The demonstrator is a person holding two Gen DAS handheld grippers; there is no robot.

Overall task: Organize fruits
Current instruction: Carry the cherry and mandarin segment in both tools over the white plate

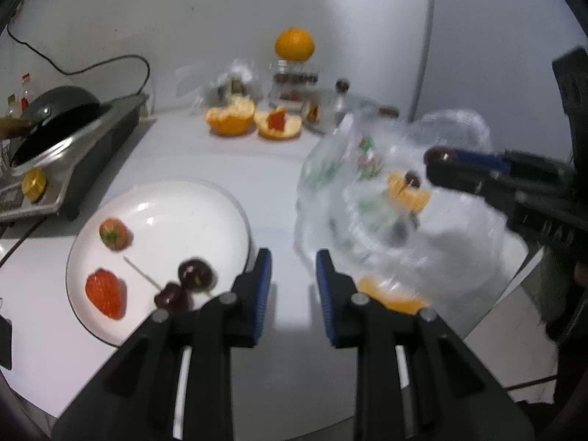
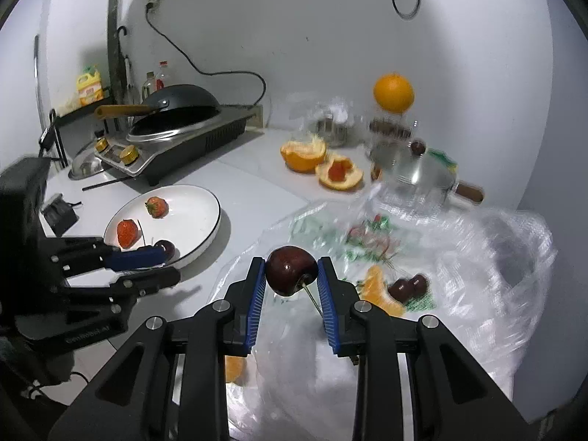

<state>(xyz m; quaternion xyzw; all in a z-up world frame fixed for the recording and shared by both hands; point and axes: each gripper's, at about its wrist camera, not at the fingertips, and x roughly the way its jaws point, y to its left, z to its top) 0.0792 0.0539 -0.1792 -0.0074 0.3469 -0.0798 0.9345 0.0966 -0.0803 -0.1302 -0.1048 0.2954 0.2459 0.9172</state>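
Cherry (image 2: 291, 271) first: your right gripper (image 2: 292, 275) has its blue pads clamped on both sides of it, stem poking down between the fingers, hanging over the crinkly plastic bag (image 2: 459, 257). Pinching across the round middle makes sense, since it won't roll out that way. Your left gripper (image 1: 294, 273) has nothing between its fingers and is pulled in about as tight as it goes, parked just beside the white plate (image 1: 191, 202), probably just keeping out of the way.

That plate already has two strawberries (image 1: 114, 234) and a pair of cherries (image 1: 183, 286) on it, so I'd guess that's where yours is headed. More cherries and orange segments (image 2: 378, 294) are left in the bag.

Further out it's a white counter (image 1: 220, 158) with an orange peel (image 2: 304, 154), a whole orange (image 2: 393, 93) sitting on a jar, a stove with a wok (image 2: 176, 110) off to the left, and plain white walls.
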